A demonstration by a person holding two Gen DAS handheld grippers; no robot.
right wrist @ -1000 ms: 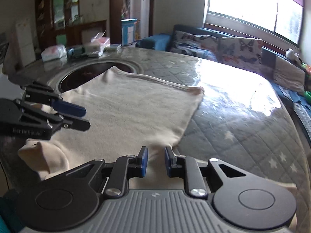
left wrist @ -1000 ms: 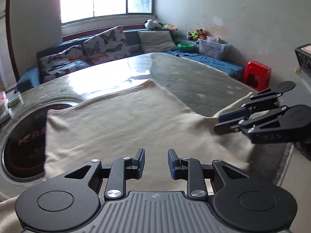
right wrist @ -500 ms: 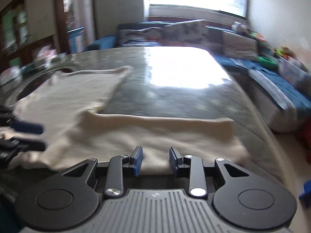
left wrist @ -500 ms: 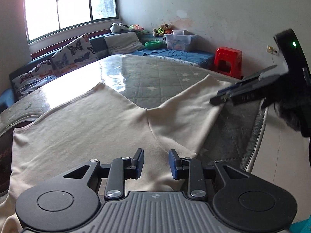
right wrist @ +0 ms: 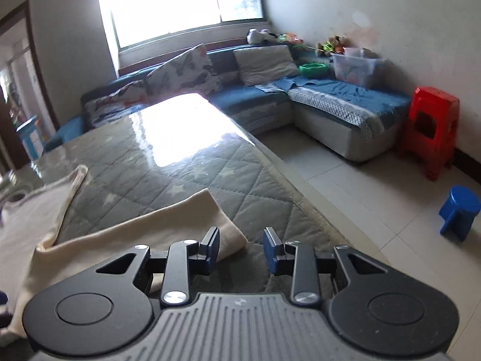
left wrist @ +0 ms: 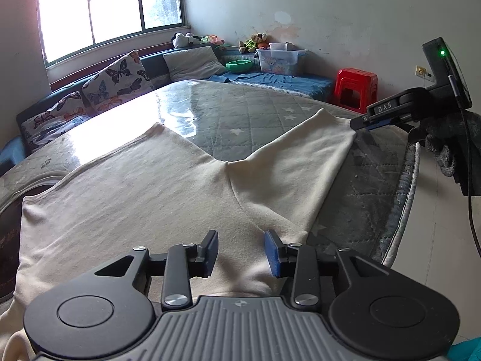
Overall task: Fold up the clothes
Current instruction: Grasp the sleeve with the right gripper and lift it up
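clear bin (left wrist: 281, 60) contents unclear; cream shirt (left wrist: 144, 192) flat, sleeve spread; left gripper (left wrist: 240, 252) released; right gripper (right wrist: 240, 251) released.

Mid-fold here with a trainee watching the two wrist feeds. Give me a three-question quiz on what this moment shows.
1. True or false: the left gripper is clamped on the cream garment.
2. Multiple choice: where is the right gripper? A) over the sofa B) at the end of the garment's sleeve, near the table edge C) over the garment's middle
3. Fill in: the stool by the wall is coloured ____.

Key
1. False: its jaws stand apart, with cloth visible between them but not pinched.
2. B: the left wrist view also shows it at the sleeve's tip.
3. Red.
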